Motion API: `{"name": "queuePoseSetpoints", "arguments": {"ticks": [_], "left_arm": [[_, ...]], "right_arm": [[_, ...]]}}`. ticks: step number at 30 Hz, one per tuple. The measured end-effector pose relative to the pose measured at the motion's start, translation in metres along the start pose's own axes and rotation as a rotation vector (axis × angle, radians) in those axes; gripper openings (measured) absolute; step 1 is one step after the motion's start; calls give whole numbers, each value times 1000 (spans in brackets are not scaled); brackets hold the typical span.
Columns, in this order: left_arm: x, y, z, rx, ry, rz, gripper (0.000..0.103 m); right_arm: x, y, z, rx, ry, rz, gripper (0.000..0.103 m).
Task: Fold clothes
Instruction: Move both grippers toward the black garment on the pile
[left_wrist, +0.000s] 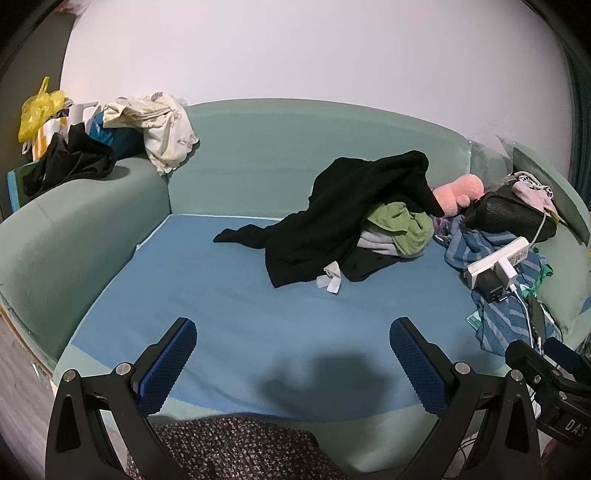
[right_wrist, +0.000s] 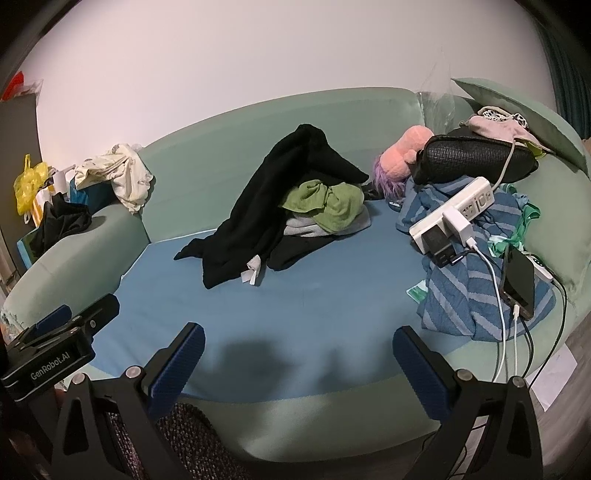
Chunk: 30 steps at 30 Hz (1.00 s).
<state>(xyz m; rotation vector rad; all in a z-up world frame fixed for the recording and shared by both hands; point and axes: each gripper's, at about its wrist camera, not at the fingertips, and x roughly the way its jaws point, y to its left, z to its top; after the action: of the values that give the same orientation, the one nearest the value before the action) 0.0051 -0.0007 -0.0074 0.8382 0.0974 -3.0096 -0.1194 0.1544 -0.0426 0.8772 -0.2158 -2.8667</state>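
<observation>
A pile of clothes lies at the back of the blue sofa seat (left_wrist: 229, 295): a black garment (left_wrist: 332, 221) draped over a green one (left_wrist: 402, 225) and a grey one (left_wrist: 373, 242). The same pile shows in the right wrist view, with the black garment (right_wrist: 258, 214) over the green garment (right_wrist: 325, 205). My left gripper (left_wrist: 293, 332) is open and empty above the seat's front. My right gripper (right_wrist: 299, 339) is open and empty, beside the left one (right_wrist: 55, 332). A dark speckled knit fabric (left_wrist: 236, 450) lies under both grippers at the front edge.
A blue striped cloth (right_wrist: 469, 288) lies at the right with a white power strip (right_wrist: 454, 221), chargers, cables and a phone (right_wrist: 521, 280) on it. A pink plush toy (right_wrist: 406, 147) and black bag (right_wrist: 476, 155) sit behind. Cream and black clothes (left_wrist: 155, 125) heap on the left armrest.
</observation>
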Motion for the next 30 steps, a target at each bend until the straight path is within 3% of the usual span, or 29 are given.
{"name": "queuePoseSetpoints", "arguments": {"ticks": [30], "left_arm": [[7,3,-7,-2,29,22,103]], "right_arm": [[13,-1,-7,22,65,12,103]]}}
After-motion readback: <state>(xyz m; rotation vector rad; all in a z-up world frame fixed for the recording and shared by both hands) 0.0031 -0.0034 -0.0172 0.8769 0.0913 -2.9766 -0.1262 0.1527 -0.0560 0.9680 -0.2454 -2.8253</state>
